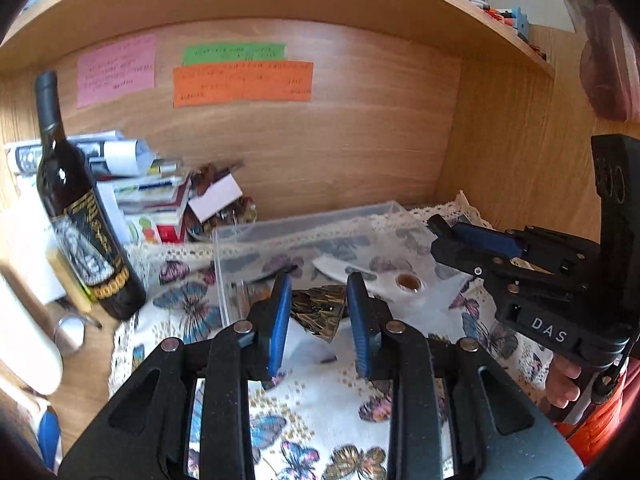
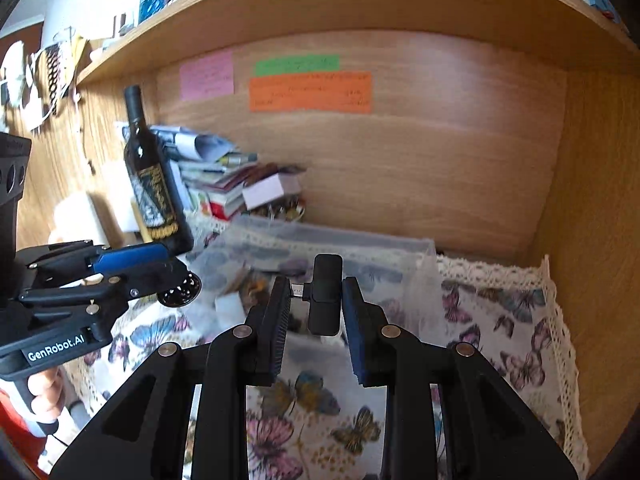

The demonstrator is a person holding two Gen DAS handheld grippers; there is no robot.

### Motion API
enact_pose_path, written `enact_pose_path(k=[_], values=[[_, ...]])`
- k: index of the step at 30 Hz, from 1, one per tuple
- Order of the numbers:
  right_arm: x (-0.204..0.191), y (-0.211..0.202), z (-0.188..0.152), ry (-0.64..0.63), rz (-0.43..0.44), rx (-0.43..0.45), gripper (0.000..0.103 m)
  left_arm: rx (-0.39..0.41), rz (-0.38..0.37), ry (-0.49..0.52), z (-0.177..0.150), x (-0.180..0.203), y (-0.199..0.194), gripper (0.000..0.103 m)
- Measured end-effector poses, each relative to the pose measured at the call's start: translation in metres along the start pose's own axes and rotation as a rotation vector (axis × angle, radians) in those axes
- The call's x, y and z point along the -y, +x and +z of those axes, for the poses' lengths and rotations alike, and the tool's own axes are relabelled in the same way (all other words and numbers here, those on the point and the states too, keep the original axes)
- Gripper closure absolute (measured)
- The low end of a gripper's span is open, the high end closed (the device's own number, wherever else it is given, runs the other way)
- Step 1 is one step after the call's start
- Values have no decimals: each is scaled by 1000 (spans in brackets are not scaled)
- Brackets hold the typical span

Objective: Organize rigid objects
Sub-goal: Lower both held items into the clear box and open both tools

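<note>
In the left wrist view my left gripper (image 1: 319, 294) holds a dark, gold-patterned angular piece (image 1: 318, 312) between its blue pads, over the near wall of a clear plastic box (image 1: 304, 224). In the right wrist view my right gripper (image 2: 314, 298) is shut on a small black device with a metal plug (image 2: 325, 296), held above the same clear box (image 2: 340, 246). Each gripper shows in the other's view, the right one (image 1: 440, 232) and the left one (image 2: 176, 272). Small items lie blurred inside the box.
A butterfly-print cloth (image 2: 500, 320) with a lace edge covers the shelf. A dark wine bottle (image 1: 76, 208) stands at the left beside a pile of papers and packets (image 1: 160, 192). Coloured notes (image 1: 240, 80) hang on the wooden back wall. A wooden side wall (image 2: 592, 220) closes the right.
</note>
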State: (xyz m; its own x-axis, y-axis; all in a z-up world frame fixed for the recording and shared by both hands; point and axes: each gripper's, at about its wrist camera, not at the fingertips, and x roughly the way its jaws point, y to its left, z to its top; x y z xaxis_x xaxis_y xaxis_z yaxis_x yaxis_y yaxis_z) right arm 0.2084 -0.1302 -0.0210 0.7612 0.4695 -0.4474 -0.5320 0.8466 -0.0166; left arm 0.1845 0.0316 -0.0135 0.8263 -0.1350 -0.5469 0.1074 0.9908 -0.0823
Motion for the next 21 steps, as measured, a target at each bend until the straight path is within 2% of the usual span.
enact_pose_path(k=[5, 9, 13, 17, 21], values=[[5, 21, 7, 33, 21, -20, 79, -21, 4, 3, 13, -4, 22, 75], [4, 46, 2, 41, 27, -78, 79, -65, 9, -14, 14, -10, 48, 75], [2, 74, -6, 54, 13, -147, 79, -109, 22, -33, 9, -18, 74, 75], [3, 95, -14, 72, 27, -212, 78, -155, 3, -61, 1, -26, 94, 75], [5, 101, -17, 75, 37, -245, 78, -179, -5, -73, -4, -30, 103, 75]])
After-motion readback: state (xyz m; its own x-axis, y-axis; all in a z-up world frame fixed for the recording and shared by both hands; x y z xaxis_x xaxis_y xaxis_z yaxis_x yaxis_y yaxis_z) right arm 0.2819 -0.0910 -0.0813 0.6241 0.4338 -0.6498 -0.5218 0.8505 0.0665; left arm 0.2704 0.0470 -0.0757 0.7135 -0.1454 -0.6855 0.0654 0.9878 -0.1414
